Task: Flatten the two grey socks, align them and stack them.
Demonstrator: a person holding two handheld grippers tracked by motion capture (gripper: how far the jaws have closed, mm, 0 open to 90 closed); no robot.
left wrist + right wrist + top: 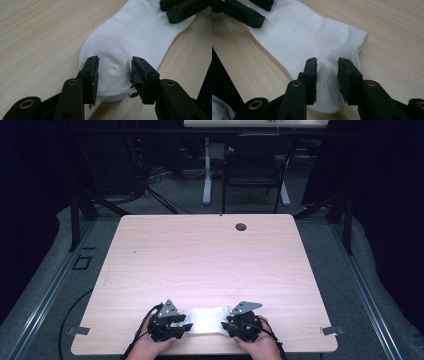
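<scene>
Near the table's (150, 270) front edge a white sock (206, 321) is laid flat, each end straddled by the spread jaws of the left gripper (114, 68) and right gripper (327, 68). Neither end appears pinched; closing is called for next.

Wooden table (200, 255); black chair (255, 167) beyond it.

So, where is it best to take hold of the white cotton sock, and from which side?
Grip the white cotton sock at its two short ends, coming down from above. It lies flat and stretched out on the table, so each end gives a thin edge to pinch.
</scene>
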